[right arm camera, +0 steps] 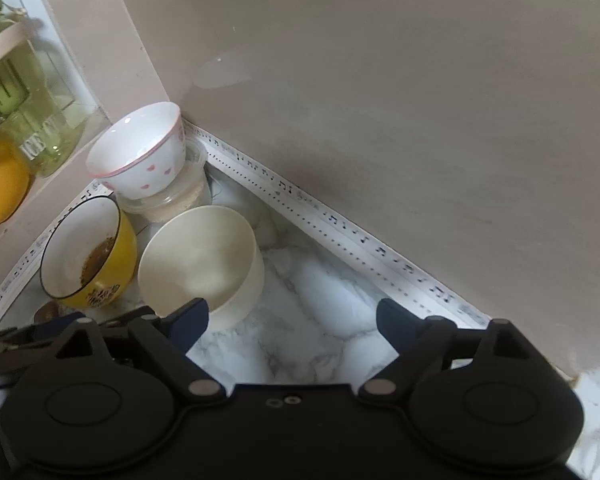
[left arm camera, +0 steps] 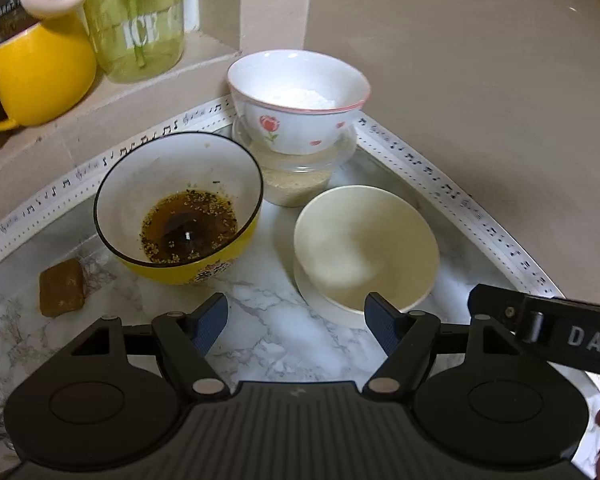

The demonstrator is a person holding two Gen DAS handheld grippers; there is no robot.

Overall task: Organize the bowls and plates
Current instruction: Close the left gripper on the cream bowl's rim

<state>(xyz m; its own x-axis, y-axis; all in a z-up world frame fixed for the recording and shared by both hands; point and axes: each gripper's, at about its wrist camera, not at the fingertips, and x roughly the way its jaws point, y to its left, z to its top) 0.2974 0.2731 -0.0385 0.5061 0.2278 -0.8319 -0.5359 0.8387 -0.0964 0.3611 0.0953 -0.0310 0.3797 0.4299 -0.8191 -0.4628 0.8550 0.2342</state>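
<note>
Tongs (left arm camera: 296,320) spread; green jar (left arm camera: 140,28) reads "ICE".

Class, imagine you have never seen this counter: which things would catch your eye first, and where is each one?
The yellow bowl at the left of the marble counter stands out, dark speckled sauce pooled inside. Behind it in the corner, a white bowl with pink hearts sits on a clear tub. Nearest, a plain cream bowl lies just ahead of the open left gripper.
</note>
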